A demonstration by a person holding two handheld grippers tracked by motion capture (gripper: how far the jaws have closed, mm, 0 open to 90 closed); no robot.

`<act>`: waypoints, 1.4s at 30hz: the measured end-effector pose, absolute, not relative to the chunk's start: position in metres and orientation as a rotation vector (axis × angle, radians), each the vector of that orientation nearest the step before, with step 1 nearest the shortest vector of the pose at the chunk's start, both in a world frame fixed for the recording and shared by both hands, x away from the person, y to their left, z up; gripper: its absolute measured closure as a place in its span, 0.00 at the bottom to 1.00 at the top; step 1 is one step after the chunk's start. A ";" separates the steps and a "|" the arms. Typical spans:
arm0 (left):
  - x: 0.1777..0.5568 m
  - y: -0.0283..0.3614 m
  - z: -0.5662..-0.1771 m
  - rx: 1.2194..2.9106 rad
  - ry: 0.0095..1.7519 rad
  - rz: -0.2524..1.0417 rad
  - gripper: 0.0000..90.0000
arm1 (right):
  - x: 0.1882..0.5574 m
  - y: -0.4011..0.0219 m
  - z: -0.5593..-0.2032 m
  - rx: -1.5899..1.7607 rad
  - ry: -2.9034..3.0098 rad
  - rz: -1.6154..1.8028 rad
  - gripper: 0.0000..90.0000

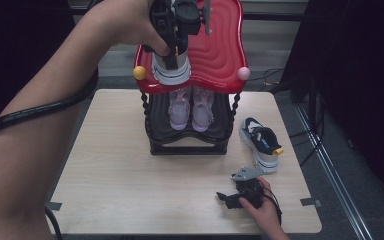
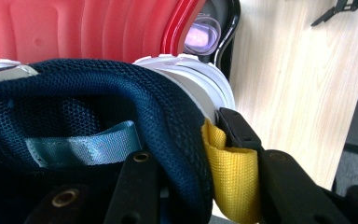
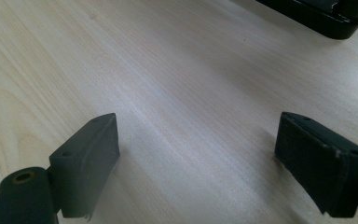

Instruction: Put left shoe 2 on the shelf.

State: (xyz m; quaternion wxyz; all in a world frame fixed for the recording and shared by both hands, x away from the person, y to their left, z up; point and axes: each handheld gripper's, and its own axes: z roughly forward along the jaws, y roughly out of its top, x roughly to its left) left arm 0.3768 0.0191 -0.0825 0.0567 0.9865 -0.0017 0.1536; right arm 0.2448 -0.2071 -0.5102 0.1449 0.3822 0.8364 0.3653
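Two black two-jaw grippers are working here: at five o'clock on the pale wooden table (image 1: 130, 190), the right gripper (image 1: 230, 198) is resting with jaws spread wide and holding nothing. Toward three o'clock, a navy mesh sneaker with white sole (image 1: 261, 142) is lying on the table. At twelve o'clock, the left gripper (image 2: 200, 154) is clamping the heel collar of the matching navy sneaker (image 2: 121, 93) beside its yellow pull tab (image 2: 233, 177), holding it over the red ribbed plastic top shelf (image 1: 220, 45).

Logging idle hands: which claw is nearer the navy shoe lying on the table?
Right. The right claw rests open on the table, just short of the navy shoe; the left claw is up over the red shelf, holding the matching shoe.
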 end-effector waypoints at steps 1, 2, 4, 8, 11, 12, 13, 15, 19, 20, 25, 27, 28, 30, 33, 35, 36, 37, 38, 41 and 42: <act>0.380 0.017 -0.083 2.997 -0.034 0.473 0.77 | 0.245 -0.207 -0.510 1.099 2.409 1.053 0.14; 0.382 0.016 -0.083 3.004 -0.057 0.470 0.77 | 0.245 -0.207 -0.510 1.100 2.410 1.053 0.14; 0.387 0.013 -0.083 2.996 -0.062 0.472 0.77 | 0.245 -0.207 -0.510 1.101 2.410 1.052 0.14; 0.395 0.011 -0.085 2.992 -0.069 0.507 0.77 | 0.245 -0.207 -0.510 1.101 2.412 1.050 0.14; 0.402 0.009 -0.085 2.995 -0.096 0.532 0.76 | 0.245 -0.207 -0.510 1.102 2.412 1.049 0.14; 0.404 0.008 -0.085 2.996 -0.105 0.535 0.76 | 0.245 -0.207 -0.510 1.101 2.412 1.050 0.14; 0.406 0.007 -0.087 2.997 -0.100 0.532 0.76 | 0.245 -0.207 -0.510 1.100 2.412 1.050 0.14; 0.411 0.005 -0.089 3.000 -0.104 0.530 0.76 | 0.245 -0.207 -0.510 1.102 2.412 1.050 0.14; 0.419 0.003 -0.095 3.009 -0.136 0.554 0.76 | 0.245 -0.207 -0.510 1.100 2.412 1.050 0.14; 0.420 0.003 -0.096 3.009 -0.140 0.552 0.76 | 0.245 -0.207 -0.510 1.102 2.412 1.049 0.14; 0.424 0.003 -0.101 3.002 -0.150 0.562 0.76 | 0.245 -0.207 -0.510 1.104 2.412 1.050 0.14; 0.424 0.003 -0.101 3.000 -0.154 0.561 0.76 | 0.245 -0.207 -0.510 1.102 2.412 1.050 0.14; 0.425 0.003 -0.101 2.999 -0.152 0.561 0.76 | 0.245 -0.207 -0.510 1.102 2.412 1.050 0.14; 0.425 0.003 -0.103 3.003 -0.149 0.561 0.76 | 0.245 -0.207 -0.510 1.103 2.412 1.050 0.14; 0.424 0.004 -0.105 3.000 -0.142 0.555 0.76 | 0.245 -0.207 -0.510 1.103 2.412 1.050 0.14; 0.424 0.004 -0.107 2.999 -0.147 0.554 0.76 | 0.245 -0.207 -0.510 1.103 2.412 1.050 0.14; 0.424 0.004 -0.109 3.005 -0.141 0.555 0.76 | 0.245 -0.207 -0.510 1.102 2.412 1.051 0.14; 0.424 0.004 -0.110 3.013 -0.146 0.558 0.76 | 0.245 -0.207 -0.510 1.102 2.412 1.050 0.14; 0.424 0.004 -0.110 3.013 -0.145 0.559 0.77 | 0.245 -0.207 -0.510 1.102 2.412 1.050 0.14; 0.424 0.005 -0.110 3.022 -0.147 0.562 0.77 | 0.245 -0.207 -0.510 1.104 2.412 1.049 0.14; 0.424 0.005 -0.110 3.022 -0.139 0.564 0.77 | 0.245 -0.207 -0.510 1.102 2.412 1.050 0.14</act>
